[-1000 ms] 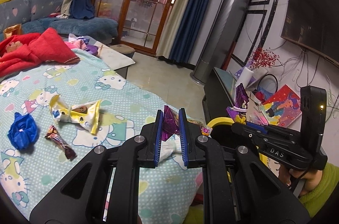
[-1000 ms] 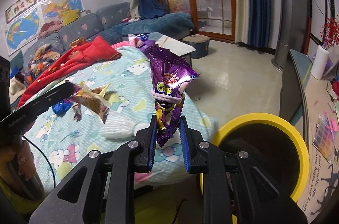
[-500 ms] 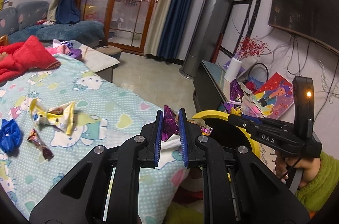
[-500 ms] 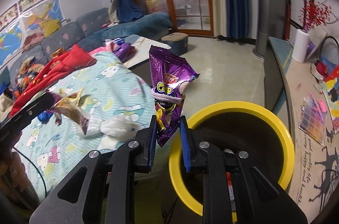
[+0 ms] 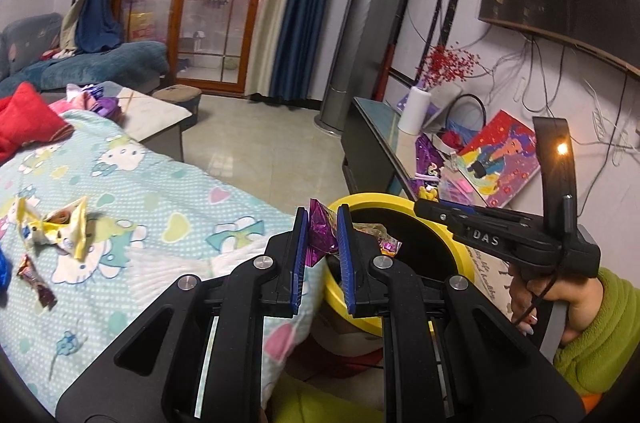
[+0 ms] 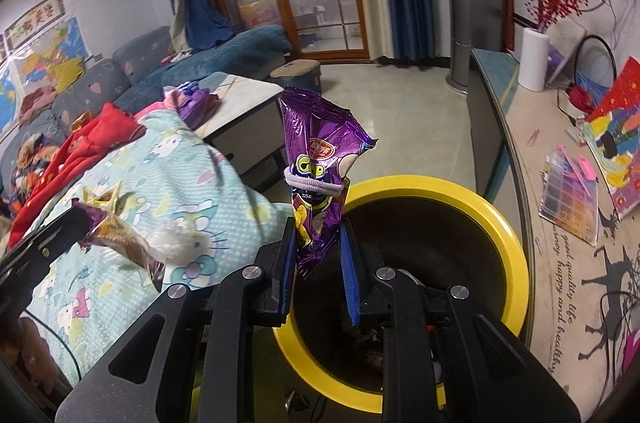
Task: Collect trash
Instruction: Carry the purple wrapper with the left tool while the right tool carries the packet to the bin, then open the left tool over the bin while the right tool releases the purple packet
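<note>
My left gripper [image 5: 322, 223] is shut on a crumpled purple and gold foil wrapper [image 5: 320, 237], held at the near rim of the yellow-rimmed black trash bin [image 5: 374, 201]. My right gripper [image 6: 318, 243] holds a tall purple snack bag [image 6: 318, 159] with a hair tie around its middle, over the bin [image 6: 508, 239]; its jaws look slightly parted around the bag. The right gripper body [image 5: 492, 239] shows in the left wrist view over the bin. The left gripper with its wrapper [image 6: 116, 235] shows in the right wrist view.
A Hello Kitty blanket [image 5: 132, 207] carries a yellow wrapper [image 5: 60, 227] and a brown candy wrapper [image 5: 36, 287]. A red cloth [image 5: 24, 123] lies further back. A low cabinet [image 5: 376, 139] with a paper roll [image 5: 416, 111] stands behind the bin.
Both grippers moved right, from over the blanket towards the bin. The right gripper's jaws have widened around the snack bag. The left keeps its wrapper.
</note>
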The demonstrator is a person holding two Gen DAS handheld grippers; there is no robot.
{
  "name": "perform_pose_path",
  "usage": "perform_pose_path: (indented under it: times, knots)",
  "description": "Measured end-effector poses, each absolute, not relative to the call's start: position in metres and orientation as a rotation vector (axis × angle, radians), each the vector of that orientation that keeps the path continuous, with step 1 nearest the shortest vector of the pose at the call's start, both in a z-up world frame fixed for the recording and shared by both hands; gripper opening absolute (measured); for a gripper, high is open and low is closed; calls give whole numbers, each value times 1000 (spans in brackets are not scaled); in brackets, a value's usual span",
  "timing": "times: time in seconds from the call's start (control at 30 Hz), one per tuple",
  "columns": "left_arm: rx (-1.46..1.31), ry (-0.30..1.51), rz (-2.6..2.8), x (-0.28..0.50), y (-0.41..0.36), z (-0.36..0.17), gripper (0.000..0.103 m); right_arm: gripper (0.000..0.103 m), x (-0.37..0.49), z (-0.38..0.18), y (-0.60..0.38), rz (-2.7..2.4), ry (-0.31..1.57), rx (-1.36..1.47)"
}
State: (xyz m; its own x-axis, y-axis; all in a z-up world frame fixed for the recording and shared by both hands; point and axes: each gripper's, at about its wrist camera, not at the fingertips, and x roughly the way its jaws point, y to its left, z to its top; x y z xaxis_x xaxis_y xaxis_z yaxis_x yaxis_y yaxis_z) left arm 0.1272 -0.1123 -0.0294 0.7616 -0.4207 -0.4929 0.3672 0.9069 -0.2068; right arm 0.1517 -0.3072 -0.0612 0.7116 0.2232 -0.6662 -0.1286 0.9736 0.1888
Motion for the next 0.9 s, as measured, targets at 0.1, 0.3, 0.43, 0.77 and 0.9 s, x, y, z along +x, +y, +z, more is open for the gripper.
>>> perform_pose_path:
  times: [0.1,0.3,0.43,0.77,0.9]
  knots:
    - [-82,562,-445,129,-121,-31,10,20,155,-65,-317,174,766,144]
    - [-57,574,-471,133,-137,-38,10,20,159,-73,-332,141,789,166]
    - [-39,580,-485,135,-146,-42,10,20,161,-79,-339,131,804,179]
    - [9,610,-518,143,-169,-55,10,20,166,-94,-353,114,850,209]
    - [26,619,-531,146,-178,-60,10,20,168,-102,-363,95,865,231]
